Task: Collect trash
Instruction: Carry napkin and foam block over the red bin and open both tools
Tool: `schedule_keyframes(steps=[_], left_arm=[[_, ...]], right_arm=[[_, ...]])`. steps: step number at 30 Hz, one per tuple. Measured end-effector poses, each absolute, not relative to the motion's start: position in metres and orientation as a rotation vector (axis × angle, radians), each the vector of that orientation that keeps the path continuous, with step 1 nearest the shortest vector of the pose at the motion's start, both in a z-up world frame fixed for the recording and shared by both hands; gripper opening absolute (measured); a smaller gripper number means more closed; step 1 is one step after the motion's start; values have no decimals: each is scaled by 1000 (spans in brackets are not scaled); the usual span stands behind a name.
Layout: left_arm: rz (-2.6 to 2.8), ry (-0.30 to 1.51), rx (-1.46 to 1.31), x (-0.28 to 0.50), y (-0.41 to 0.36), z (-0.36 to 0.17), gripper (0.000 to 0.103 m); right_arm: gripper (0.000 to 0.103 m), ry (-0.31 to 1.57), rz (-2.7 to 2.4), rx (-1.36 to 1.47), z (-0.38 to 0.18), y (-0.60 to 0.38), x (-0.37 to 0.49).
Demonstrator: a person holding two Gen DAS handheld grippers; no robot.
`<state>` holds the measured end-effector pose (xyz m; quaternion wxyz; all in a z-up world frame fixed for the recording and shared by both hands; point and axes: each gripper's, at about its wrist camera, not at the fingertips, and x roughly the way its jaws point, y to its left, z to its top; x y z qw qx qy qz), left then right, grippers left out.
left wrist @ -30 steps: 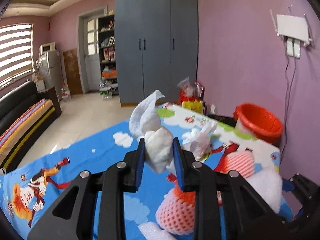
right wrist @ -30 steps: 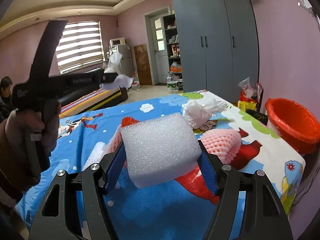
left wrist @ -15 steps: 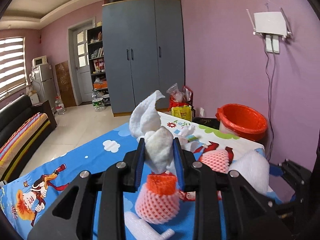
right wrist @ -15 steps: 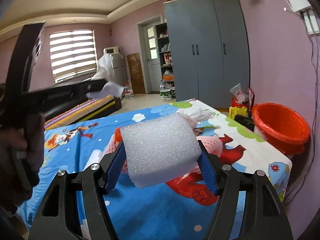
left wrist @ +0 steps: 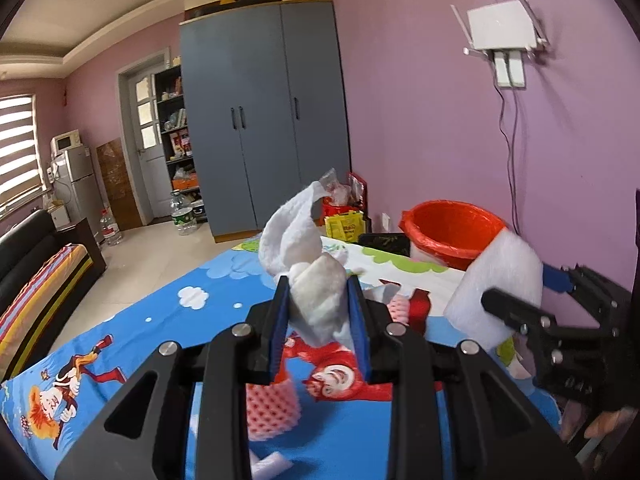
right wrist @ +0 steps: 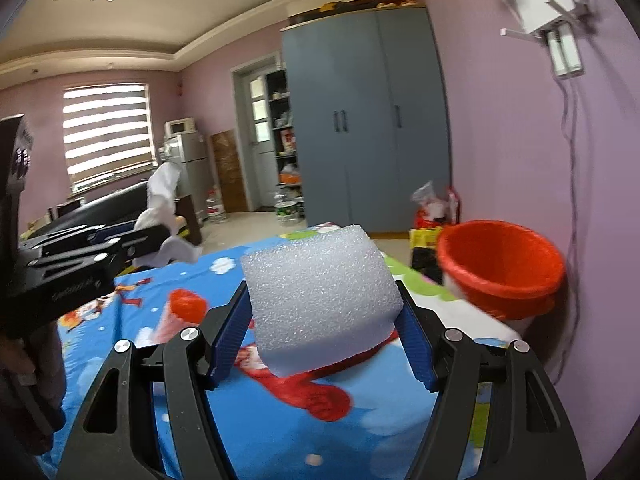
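My left gripper [left wrist: 319, 312] is shut on a crumpled white tissue [left wrist: 308, 276], held above the cartoon-print table [left wrist: 168, 320]. My right gripper [right wrist: 324, 328] is shut on a white foam block [right wrist: 320, 296]; in the left wrist view that block [left wrist: 500, 280] sits at the right, in front of the orange bin [left wrist: 452, 232]. From the right wrist view the orange bin [right wrist: 500, 268] stands ahead and to the right, past the table's far corner. The left gripper with its tissue [right wrist: 164, 216] shows at the left of that view. Pink foam fruit nets [left wrist: 272, 408] lie on the table.
A white foam strip [left wrist: 268, 464] and another pink net [left wrist: 400, 308] lie on the cloth. A grey wardrobe [left wrist: 264, 120], a yellow bag [left wrist: 344, 224] and a black sofa [left wrist: 36, 256] stand beyond the table. A cable hangs on the pink wall [left wrist: 508, 152] behind the bin.
Both grippers have carried their loads toward the table's far right corner, and the orange bin now looms larger and nearer. The foam block has come into the left wrist view.
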<state>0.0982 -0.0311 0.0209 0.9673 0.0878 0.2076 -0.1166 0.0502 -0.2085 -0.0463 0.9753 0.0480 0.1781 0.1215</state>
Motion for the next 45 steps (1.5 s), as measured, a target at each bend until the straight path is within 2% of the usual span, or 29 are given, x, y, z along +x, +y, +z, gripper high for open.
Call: schedule_keyframes(steps=[28,45], left_arm=[[-419,522,245,148,-148,-18,29],[-609,621,251,265,-259,-18,29]], right_arm=[[66,397,-2,119,-61,-318,82],[67,465,-122,87,-70,-408,167]])
